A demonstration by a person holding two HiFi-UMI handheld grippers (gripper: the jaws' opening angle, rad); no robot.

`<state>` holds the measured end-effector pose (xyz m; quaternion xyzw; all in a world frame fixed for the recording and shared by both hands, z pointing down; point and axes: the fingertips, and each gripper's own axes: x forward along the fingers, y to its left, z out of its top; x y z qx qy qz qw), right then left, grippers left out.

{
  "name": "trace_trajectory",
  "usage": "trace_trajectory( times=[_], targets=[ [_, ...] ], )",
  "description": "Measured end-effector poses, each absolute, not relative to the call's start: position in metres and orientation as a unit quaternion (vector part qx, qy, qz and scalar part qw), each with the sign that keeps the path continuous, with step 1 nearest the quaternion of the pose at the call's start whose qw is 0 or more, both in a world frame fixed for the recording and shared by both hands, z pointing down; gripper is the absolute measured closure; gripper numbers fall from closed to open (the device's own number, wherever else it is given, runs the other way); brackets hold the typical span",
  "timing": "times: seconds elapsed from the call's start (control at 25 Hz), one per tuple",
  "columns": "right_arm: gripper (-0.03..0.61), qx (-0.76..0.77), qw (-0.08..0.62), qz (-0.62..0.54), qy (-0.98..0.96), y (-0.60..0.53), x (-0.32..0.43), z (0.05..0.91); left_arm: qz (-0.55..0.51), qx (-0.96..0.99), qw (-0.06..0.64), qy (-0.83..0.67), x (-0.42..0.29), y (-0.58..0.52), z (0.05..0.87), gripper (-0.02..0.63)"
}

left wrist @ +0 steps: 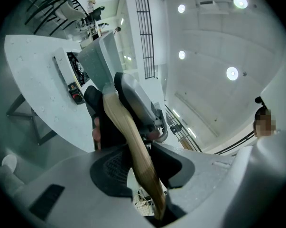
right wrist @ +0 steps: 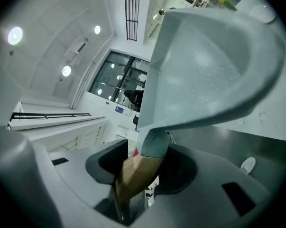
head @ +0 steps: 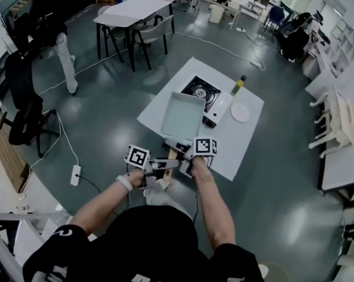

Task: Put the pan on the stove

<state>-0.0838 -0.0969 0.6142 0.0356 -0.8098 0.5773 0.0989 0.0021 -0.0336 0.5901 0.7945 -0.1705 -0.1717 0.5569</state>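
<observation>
A square pale grey pan with a wooden handle hangs tilted above the white table, just in front of the portable gas stove. Both grippers are shut on the handle: my left gripper takes its near end, and my right gripper holds it closer to the pan. In the left gripper view the handle runs between the pads of my left gripper toward the pan and stove. The right gripper view has my right gripper clamped where the handle meets the pan.
A green bottle and a small white plate stand on the table to the right of the stove. A power strip and cable lie on the floor at left. Chairs and another table stand beyond, and a person stands at the far left.
</observation>
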Motion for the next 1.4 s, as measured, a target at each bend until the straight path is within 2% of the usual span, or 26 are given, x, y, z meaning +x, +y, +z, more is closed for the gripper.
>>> trace_trajectory(
  times=[0.44,1.16,1.4],
  targets=[
    [0.416,0.050,0.083,0.569,-0.816,-0.169,-0.120,0.620,-0.144,0.782,0.583,-0.167,-0.038,-0.097,0.601,0.494],
    [0.416,0.089,0.052,0.578,-0.810,-0.265,-0.144,0.617,-0.109,0.799,0.577,-0.129,-0.071,-0.188,0.598,0.495],
    [0.416,0.099,0.040,0.576,-0.811,-0.277,-0.145,0.614,-0.097,0.819,0.556,-0.109,-0.073,-0.201,0.595,0.495]
  ],
)
